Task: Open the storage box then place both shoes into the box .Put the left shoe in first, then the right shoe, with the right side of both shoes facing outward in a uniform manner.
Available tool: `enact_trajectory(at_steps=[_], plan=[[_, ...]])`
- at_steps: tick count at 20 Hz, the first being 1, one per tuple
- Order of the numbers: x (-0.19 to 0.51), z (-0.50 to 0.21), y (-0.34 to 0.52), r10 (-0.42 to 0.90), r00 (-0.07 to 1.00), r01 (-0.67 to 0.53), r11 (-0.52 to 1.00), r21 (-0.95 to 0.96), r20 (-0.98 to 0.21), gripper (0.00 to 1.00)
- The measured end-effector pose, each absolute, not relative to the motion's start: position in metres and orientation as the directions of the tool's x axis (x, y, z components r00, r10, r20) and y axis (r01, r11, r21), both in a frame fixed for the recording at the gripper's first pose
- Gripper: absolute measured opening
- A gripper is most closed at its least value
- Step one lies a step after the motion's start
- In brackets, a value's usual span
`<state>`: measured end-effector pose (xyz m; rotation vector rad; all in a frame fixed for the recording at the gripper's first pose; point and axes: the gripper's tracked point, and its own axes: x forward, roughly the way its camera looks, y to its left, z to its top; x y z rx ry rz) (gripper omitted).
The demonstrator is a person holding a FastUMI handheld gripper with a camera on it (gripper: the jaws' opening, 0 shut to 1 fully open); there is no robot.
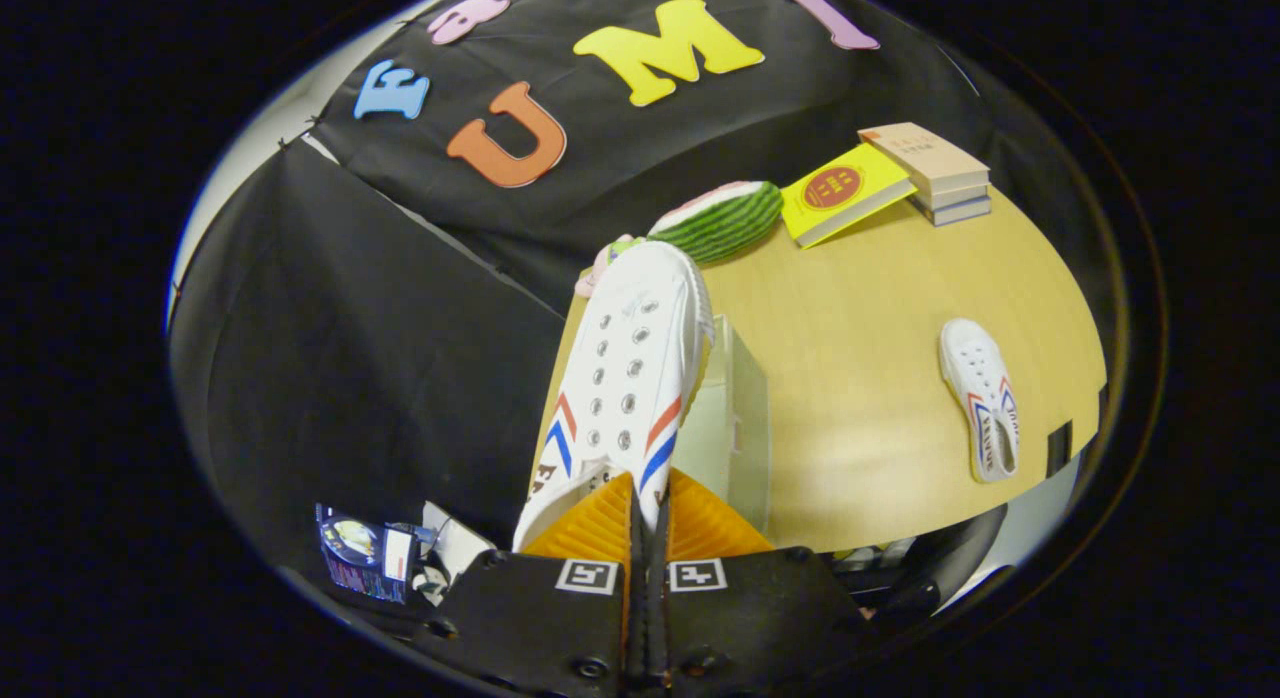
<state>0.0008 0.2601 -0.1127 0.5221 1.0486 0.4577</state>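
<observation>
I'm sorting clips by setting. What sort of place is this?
Likely a staged recording booth, not a home: black cloth wall, one wooden table with props, a toy watermelon slice and stacked books.

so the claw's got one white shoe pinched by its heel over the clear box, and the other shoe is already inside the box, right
Not quite. The claw does pinch one white shoe by its heel end above the clear box, but the other shoe still lies on the wooden table, well apart from the box, as the gripper view shows.
</observation>
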Motion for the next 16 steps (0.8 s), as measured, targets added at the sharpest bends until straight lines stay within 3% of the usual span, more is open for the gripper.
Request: enact_trajectory(at_steps=[16], plan=[[0.014,-0.232,0.377,0.579,0.236,0.005,0.802,0.597,-0.781,0.06]])
